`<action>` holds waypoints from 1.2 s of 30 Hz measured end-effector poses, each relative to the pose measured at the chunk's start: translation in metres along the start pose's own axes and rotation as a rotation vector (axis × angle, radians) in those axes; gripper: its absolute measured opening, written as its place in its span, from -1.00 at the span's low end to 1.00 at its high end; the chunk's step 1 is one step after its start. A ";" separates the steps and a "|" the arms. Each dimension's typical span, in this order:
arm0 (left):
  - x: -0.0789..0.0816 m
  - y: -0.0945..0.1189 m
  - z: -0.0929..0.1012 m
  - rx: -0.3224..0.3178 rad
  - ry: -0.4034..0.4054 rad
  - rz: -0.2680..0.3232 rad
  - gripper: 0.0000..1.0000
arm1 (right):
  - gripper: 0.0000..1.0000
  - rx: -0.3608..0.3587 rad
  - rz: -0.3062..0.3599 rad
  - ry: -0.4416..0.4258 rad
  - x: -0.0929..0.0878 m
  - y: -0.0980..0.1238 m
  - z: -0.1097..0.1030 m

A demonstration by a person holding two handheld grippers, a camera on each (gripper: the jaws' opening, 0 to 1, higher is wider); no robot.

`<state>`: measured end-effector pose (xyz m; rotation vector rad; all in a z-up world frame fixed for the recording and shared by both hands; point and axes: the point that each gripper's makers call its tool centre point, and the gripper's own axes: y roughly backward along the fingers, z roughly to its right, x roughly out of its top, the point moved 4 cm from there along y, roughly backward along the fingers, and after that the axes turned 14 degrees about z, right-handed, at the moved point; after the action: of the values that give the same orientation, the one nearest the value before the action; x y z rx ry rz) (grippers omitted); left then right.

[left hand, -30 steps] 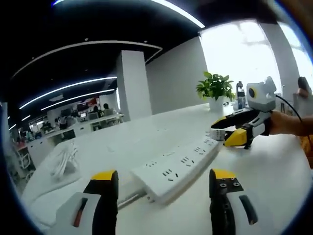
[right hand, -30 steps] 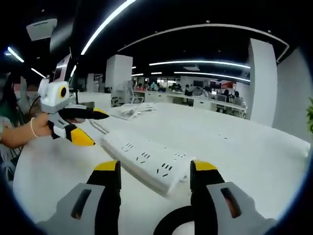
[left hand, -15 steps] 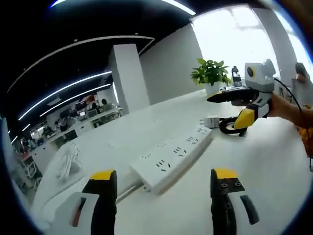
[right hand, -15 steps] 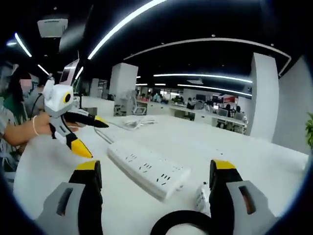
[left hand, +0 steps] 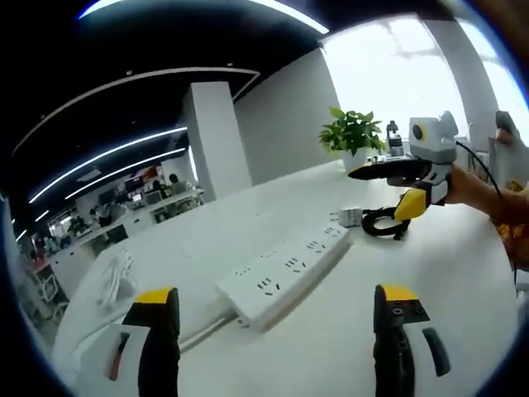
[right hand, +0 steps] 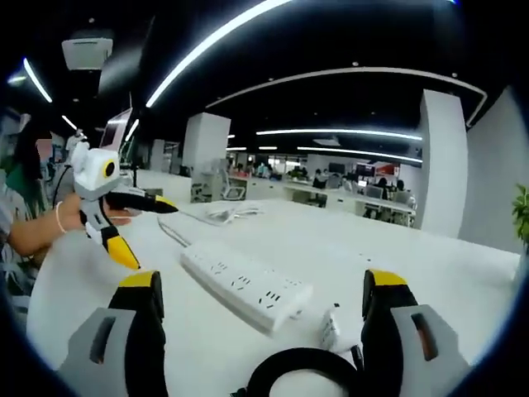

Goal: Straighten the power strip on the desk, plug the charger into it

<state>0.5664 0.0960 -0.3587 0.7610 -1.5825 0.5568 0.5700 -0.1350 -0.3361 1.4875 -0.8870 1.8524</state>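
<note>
The strip (left hand: pixel 285 273) lies diagonally on the desk (left hand: pixel 463 273) between both grippers. The charger (right hand: pixel 331 329) and its coiled black cord (right hand: pixel 302 370) sit at its far end, near the right gripper (right hand: pixel 264 285). Left gripper (left hand: pixel 277 298) and right both gape wide, empty.

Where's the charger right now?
The charger lies on the desk just off the power strip's far end, between the open right tool's jaws, its black cable coiled beside it.

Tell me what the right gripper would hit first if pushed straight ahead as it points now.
Probably the small white charger and its coiled black cable, lying between the open right gripper jaws; the long white power strip is beyond. Depth unclear.
</note>
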 end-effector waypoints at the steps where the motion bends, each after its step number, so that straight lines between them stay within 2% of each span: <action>1: 0.001 0.001 0.000 -0.001 0.002 0.004 0.99 | 1.00 -0.002 0.004 -0.001 0.000 0.001 0.002; 7: 0.009 0.004 0.004 -0.007 0.014 0.030 0.99 | 0.98 0.000 0.015 -0.014 0.003 0.008 0.007; 16: 0.011 0.012 0.006 -0.003 0.025 0.035 0.99 | 0.97 0.028 0.012 -0.026 0.006 0.022 0.005; 19: 0.010 0.018 0.006 0.009 0.033 0.036 0.99 | 0.91 0.034 0.005 -0.045 0.005 0.027 0.007; 21: 0.009 0.021 0.006 0.018 0.032 0.036 0.99 | 0.84 0.039 -0.006 -0.056 0.003 0.030 0.006; 31: 0.007 0.030 0.013 0.009 0.037 0.031 0.98 | 0.85 0.052 -0.052 -0.042 -0.004 0.042 0.008; 36: 0.007 0.033 0.016 0.009 0.045 0.039 0.97 | 0.78 0.060 -0.084 -0.031 -0.008 0.047 0.009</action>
<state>0.5310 0.1052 -0.3521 0.7212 -1.5563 0.6057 0.5395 -0.1709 -0.3484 1.5698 -0.7783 1.8135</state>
